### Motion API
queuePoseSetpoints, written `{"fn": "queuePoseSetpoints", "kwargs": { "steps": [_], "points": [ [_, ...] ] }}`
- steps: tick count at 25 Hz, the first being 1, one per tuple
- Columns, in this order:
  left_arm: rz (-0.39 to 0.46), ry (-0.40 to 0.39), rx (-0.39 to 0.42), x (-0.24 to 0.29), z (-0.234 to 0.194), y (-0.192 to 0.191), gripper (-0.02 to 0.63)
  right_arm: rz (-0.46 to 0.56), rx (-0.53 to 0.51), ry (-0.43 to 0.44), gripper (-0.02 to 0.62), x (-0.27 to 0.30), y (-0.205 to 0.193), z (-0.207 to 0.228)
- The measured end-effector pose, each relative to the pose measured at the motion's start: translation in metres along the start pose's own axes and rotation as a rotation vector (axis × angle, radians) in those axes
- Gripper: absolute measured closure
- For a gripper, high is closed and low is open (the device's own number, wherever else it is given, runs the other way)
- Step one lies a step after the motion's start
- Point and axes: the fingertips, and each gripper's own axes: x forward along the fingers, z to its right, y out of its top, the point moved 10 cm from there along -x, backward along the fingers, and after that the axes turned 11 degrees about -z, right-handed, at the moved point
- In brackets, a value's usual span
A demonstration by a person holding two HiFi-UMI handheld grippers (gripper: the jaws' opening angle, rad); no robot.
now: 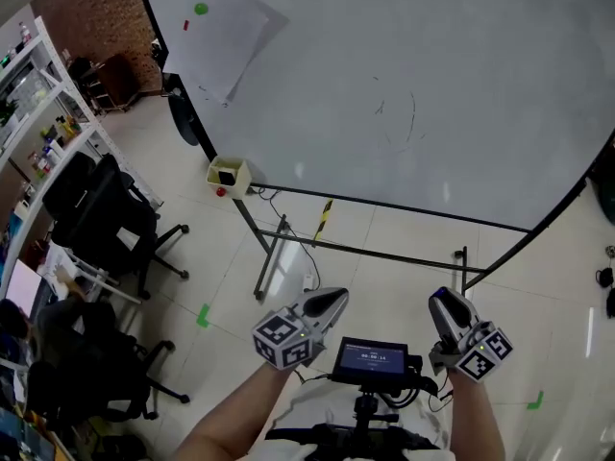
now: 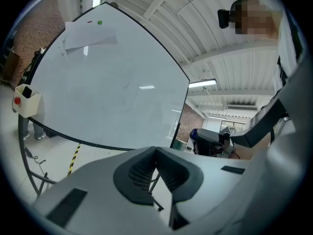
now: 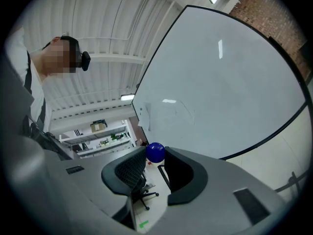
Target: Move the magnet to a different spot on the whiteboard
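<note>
The right tongs point(image 3: 155, 154) are clamped at the tips on the blue magnet point(image 3: 155, 151), just one, probably for carrying to a new spot. The left tongs point(image 2: 155, 150) are closed on nothing, seemingly kept spare. One whiteboard point(image 1: 432, 84) is faced at 12 o'clock. One paper sheet point(image 1: 221, 32) is held up at 11, apparently by one green dot point(image 1: 200, 9).

Whiteboard point(image 1: 432, 84): smooth and glossy, ceiling lights mirrored in it. Its frame point(image 1: 384, 205) looked like matt black metal. Paper sheet point(image 1: 216, 36) on the board was matt white. Magnet point(image 3: 155, 152): glossy blue, plastic by the look. Right gripper point(image 1: 447, 305) shell was matt grey plastic; its pads point(image 3: 128, 173) were dark and finely ribbed. Floor point(image 1: 404, 233): pale tiles with a sheen. Brick wall point(image 1: 86, 12) was rough.
</note>
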Motion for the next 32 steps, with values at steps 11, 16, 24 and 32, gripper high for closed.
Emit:
{"fn": "queuePoseSetpoints", "kwargs": {
  "steps": [11, 16, 24, 32],
  "points": [
    [0.001, -0.024, -0.012, -0.007, -0.006, -0.006, 0.598, -0.008, -0.020, -0.019, 0.443, 0.004, 0.014, -0.011],
    [-0.007, 0.004, -0.031, -0.006, -0.014, -0.011, 0.598, -0.005, -0.002, 0.011, 0.443, 0.009, 0.016, -0.007],
    [-0.025, 0.060, -0.036, 0.009, -0.030, -0.007, 0.597, -0.003, 0.021, 0.047, 0.443, 0.031, 0.018, 0.030],
    [-0.060, 0.069, -0.009, 0.048, -0.048, 0.024, 0.597, 0.018, 0.052, 0.053, 0.443, 0.051, 0.031, 0.072]
  ]
}}
